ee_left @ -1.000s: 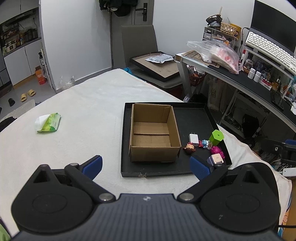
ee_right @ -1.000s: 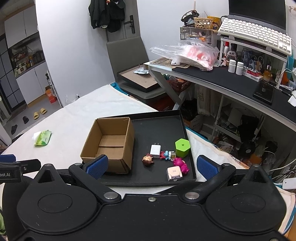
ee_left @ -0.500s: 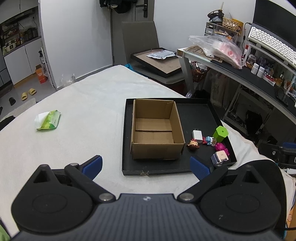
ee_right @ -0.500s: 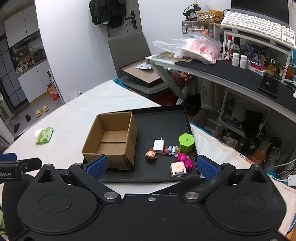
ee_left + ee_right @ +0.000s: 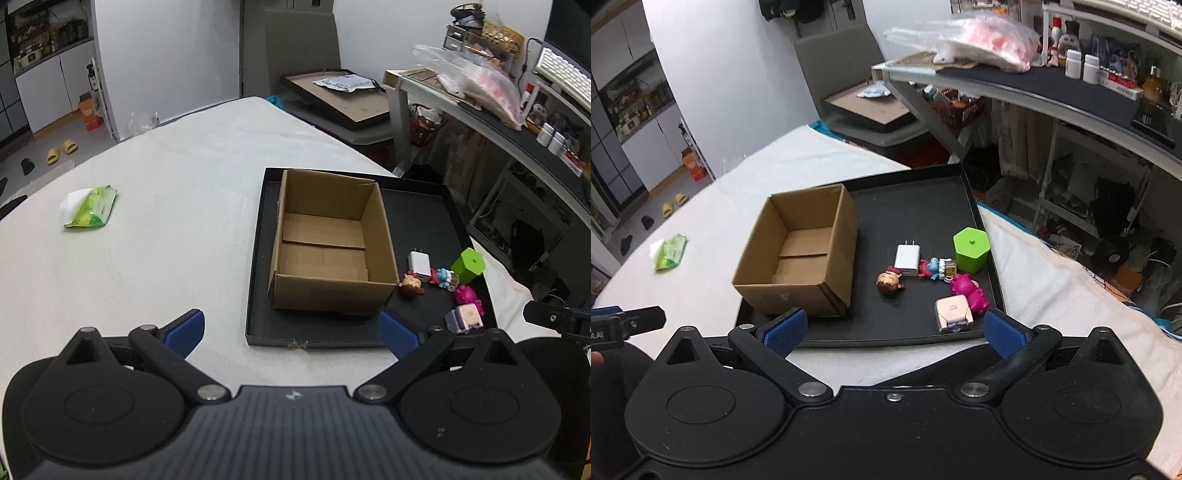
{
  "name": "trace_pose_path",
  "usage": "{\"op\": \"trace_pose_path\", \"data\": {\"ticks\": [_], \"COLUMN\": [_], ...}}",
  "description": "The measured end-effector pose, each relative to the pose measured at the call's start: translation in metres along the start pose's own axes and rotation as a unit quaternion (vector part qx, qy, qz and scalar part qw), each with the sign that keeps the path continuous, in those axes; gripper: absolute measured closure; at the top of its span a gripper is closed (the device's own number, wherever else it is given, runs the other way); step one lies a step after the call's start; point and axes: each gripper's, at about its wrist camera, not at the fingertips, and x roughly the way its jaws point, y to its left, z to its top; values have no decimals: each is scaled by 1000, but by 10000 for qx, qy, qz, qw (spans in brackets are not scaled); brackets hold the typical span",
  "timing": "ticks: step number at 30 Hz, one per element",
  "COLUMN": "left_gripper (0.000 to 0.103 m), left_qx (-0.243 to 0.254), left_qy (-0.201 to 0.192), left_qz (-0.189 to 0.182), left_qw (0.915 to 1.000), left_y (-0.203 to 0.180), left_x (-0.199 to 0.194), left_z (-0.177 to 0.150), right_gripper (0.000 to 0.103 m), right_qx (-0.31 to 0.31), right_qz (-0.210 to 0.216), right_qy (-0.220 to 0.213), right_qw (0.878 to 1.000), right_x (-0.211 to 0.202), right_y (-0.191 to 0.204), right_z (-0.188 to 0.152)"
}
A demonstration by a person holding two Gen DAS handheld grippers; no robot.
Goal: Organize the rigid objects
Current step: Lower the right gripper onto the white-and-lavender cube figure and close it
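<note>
Toys and small items: we see a cluster on the right half of the black tray (image 5: 971, 192), beside the cardboard box (image 5: 798, 254) and apart from it.
White charger (image 5: 907, 257): lies flat with its prongs pointing away from us, its near end just beside the brown-haired figurine (image 5: 889, 283).
Blue figurine (image 5: 932, 266): lies between the charger and the green hexagonal container (image 5: 971, 249), close to both.
Pink figurine (image 5: 967, 290): lies on its side, touching the pale cube toy (image 5: 953, 312) near the tray's front right corner.
Cardboard box: open-topped and empty, on the left half of the tray, flaps folded flat inside.
Tray: rests on the white-covered table (image 5: 166, 221).
Green packet (image 5: 92, 206): lies on the cloth, well apart from the tray, to its left.
Left gripper (image 5: 291, 328): we hold it above the table before the tray's near edge, jaws spread wide, nothing between the blue pads (image 5: 184, 326).
Right gripper (image 5: 894, 328): we hold it over the tray's front edge, jaws spread wide and empty, the cube toy just ahead of its right pad.
</note>
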Motion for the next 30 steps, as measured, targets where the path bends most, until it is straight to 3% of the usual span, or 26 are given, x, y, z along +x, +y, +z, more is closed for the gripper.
{"op": "trace_pose_path", "data": {"ticks": [17,30], "left_gripper": [4,11], "left_qx": [-480,-790], "left_qy": [445,581], "left_qz": [57,146], "left_qw": [9978,9951], "left_y": [17,24], "left_x": [70,109], "left_z": [29,46], "right_gripper": [1,30], "right_qx": [670,1142], "right_qz": [-182,-313], "right_qy": [991,1756], "right_qw": [9927,9773], "right_x": [101,162], "right_y": [-39,-56], "right_z": [31,39]}}
